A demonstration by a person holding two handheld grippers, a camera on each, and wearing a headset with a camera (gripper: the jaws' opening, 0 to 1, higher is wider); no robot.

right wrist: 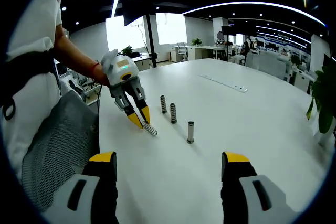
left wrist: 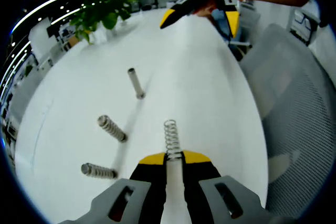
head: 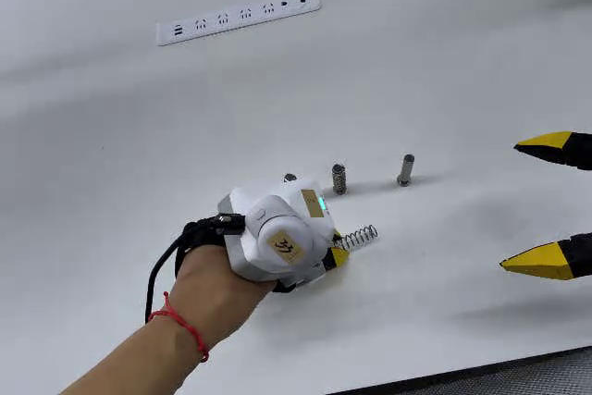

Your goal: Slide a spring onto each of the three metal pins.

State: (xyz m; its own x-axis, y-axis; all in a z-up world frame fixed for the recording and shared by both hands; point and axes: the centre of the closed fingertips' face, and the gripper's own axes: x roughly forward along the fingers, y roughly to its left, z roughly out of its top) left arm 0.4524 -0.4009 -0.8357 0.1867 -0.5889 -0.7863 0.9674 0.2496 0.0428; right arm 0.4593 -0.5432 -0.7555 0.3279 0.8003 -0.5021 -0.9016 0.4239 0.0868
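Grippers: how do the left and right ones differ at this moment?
The left gripper is shut on a spring; the right gripper is open and empty. The left gripper is low, close beside the pins; the right gripper is off to the side, away from them. Both have yellow-tipped jaws.

Row on the table (head: 102,191)
I see the bare pin (head: 406,169) right of what seem two sprung pins (head: 339,178); power strip (head: 239,16) behind.

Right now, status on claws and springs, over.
Left claw shut on small coiled steel spring. Right claw open, empty. Upright grey metal pin bare; middle pin and end pin already sprung. Path clear.
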